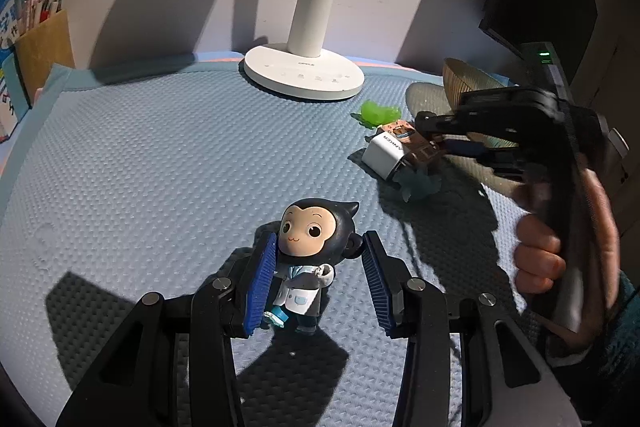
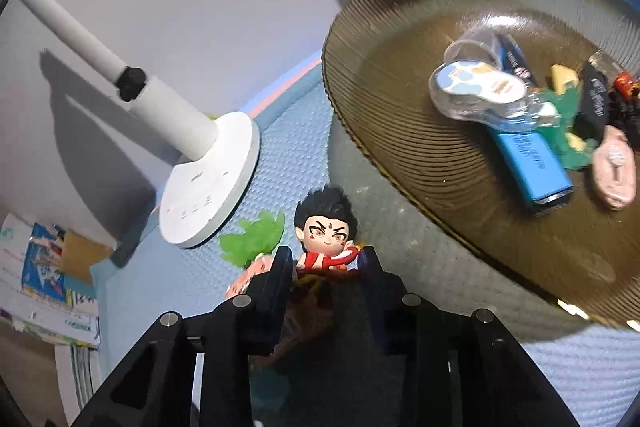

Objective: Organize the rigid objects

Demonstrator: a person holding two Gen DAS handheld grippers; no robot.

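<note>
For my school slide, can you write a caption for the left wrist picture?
Left tool around a monkey figurine on the blue mat, white desk lamp behind, right tool at the small toys.

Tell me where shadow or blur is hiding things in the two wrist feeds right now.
Left wrist view: hard light, sharp shadows; monkey figurine crisp, the hand at right motion-blurred. Right wrist view: red-clad figurine lit, but the right gripper and what is under it lie in deep shadow; bowl slightly soft.
</note>
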